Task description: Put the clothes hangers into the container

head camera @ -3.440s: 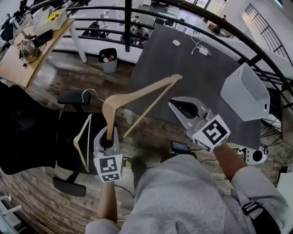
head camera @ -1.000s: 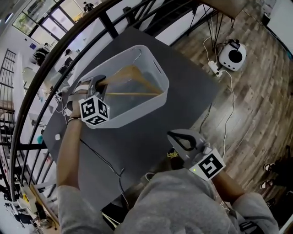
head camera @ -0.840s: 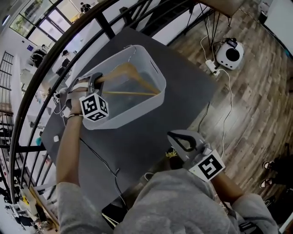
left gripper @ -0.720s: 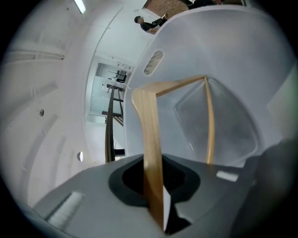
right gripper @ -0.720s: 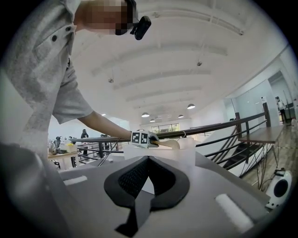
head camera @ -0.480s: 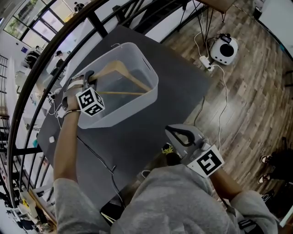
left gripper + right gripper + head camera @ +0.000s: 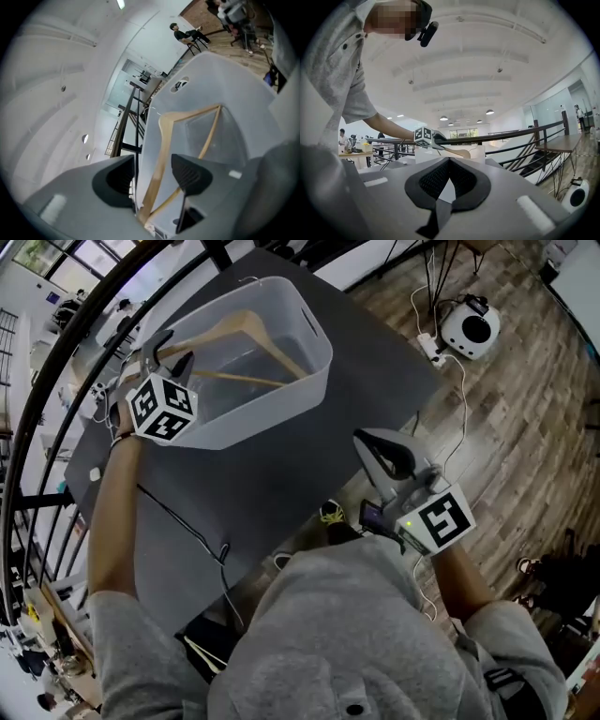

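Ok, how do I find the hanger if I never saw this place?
Find the big dark grey table, then the white tub sitting on it. Inside leans the hanger: pale wood, bent like a wide triangle. It is the only wooden thing in the tub.

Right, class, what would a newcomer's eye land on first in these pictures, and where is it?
A wooden hanger lies in the white container on the dark table, top of the head view. The left gripper is at the container's rim, its jaws just opened, the hanger's end loose between them. The right gripper, shut and empty, hangs lower right.
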Available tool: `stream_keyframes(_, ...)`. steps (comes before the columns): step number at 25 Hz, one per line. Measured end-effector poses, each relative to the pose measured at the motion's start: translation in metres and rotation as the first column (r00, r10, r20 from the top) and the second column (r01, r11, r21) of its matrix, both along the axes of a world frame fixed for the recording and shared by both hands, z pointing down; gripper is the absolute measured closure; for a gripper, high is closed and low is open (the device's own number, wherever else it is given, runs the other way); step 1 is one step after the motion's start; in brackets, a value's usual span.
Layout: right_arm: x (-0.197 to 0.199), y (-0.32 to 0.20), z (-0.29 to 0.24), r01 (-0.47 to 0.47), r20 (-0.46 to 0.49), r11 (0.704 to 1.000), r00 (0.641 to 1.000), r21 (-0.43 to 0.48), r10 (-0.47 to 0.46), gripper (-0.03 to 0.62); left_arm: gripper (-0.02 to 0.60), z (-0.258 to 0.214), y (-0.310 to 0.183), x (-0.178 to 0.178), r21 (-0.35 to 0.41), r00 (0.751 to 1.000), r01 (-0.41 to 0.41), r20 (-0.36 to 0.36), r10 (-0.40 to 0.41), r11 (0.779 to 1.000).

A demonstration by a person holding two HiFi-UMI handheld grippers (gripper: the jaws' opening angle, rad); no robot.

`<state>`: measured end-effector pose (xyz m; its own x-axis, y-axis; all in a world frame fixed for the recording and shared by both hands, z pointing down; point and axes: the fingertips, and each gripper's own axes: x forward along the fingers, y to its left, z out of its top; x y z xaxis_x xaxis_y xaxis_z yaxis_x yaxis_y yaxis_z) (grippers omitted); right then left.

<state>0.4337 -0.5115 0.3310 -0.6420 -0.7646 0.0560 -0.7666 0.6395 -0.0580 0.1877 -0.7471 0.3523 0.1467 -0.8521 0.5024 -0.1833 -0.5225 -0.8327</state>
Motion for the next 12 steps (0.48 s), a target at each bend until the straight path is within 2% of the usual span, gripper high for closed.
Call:
stream_keyframes(3, -0.005, -0.003, 0.001, 0.039, 0.002, 0.999, 0.999, -0.025, -0.039, 0.595, 0.291, -0.022, 0.024, -0.011, 0.026, 0.993, 0.047, -0.11, -0.043, 0.999)
stream_keyframes(5, -0.016, -0.002, 0.001, 0.085, 0.008, 0.996, 0.996, -0.031, -0.085, 0.595, 0.279, -0.042, 0.044, -0.025, 0.067, 0.972, 0.099, -0.222, -0.082, 0.993)
stream_keyframes(9, -0.059, 0.0, -0.001, 0.227, 0.041, 0.974, 0.973, -0.014, -0.226, 0.595, 0.27, -0.076, 0.099, -0.075, 0.125, 0.897, 0.246, -0.405, -0.177, 0.961)
stream_keyframes(12, -0.105, 0.003, -0.005, 0.367, 0.049, 0.93, 0.929, -0.006, -0.366, 0.595, 0.265, -0.094, 0.155, -0.118, 0.161, 0.84, 0.359, -0.484, -0.244, 0.919)
